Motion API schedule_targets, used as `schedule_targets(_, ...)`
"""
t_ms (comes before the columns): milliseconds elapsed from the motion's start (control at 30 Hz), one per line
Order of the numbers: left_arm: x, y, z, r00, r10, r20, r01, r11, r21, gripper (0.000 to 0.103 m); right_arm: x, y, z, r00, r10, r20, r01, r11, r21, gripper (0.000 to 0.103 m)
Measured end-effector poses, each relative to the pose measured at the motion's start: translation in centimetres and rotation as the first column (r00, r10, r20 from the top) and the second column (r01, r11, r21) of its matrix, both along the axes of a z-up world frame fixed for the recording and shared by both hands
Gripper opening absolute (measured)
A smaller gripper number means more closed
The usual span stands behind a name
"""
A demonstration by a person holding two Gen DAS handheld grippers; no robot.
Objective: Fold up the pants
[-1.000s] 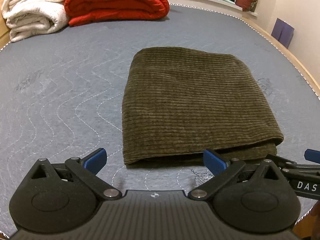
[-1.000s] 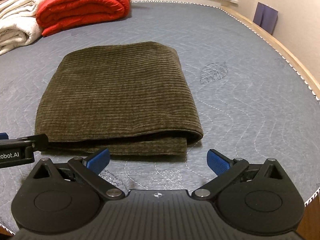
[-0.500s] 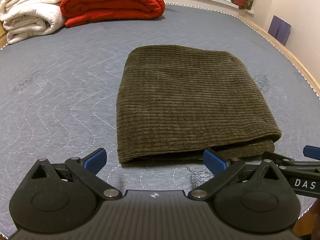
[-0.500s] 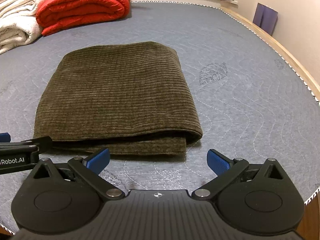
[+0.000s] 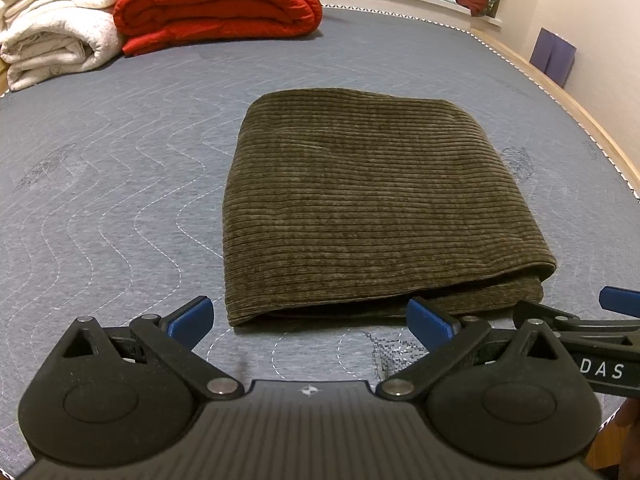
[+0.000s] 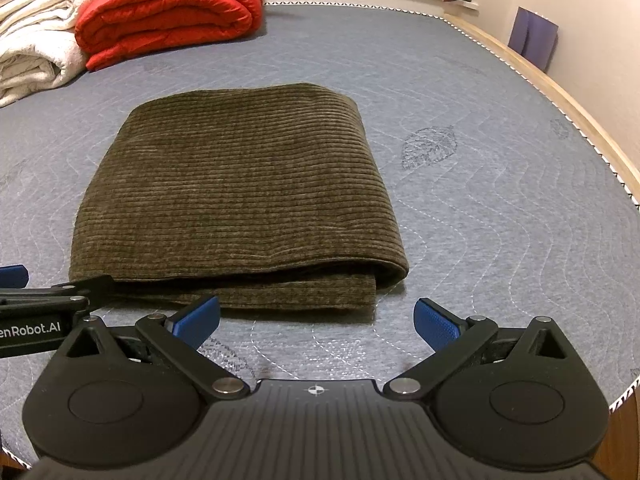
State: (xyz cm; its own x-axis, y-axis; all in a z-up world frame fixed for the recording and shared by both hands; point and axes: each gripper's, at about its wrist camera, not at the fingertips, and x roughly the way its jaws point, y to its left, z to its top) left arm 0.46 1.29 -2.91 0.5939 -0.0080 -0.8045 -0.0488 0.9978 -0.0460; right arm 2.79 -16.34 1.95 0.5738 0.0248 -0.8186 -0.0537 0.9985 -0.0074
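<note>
The pants (image 5: pixel 372 204) lie folded into a thick olive corduroy rectangle on the grey quilted mattress (image 5: pixel 112 184), layered edge facing you. Your left gripper (image 5: pixel 310 320) hangs just short of that edge, blue pads spread wide, gripping nothing. Your right gripper (image 6: pixel 316 318) sits likewise near the right corner, jaws wide apart and empty. Lettering "DAS" reads on the right tool's side; "enRobot.AI" on the left's. A red duvet (image 5: pixel 216 0) and white blanket (image 5: pixel 56 28) are stacked at the far end.
</note>
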Motion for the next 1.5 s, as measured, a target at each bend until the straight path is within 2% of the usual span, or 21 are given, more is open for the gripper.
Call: schedule_targets(1500, 0.13, 0.18, -0.22, 1.000, -0.007, -0.005, 0.007, 1.000, 0.001, 0.103, 0.07, 0.01, -0.39, 1.000, -0.014, -0.016, 0.014, 1.000, 0.022, 0.102)
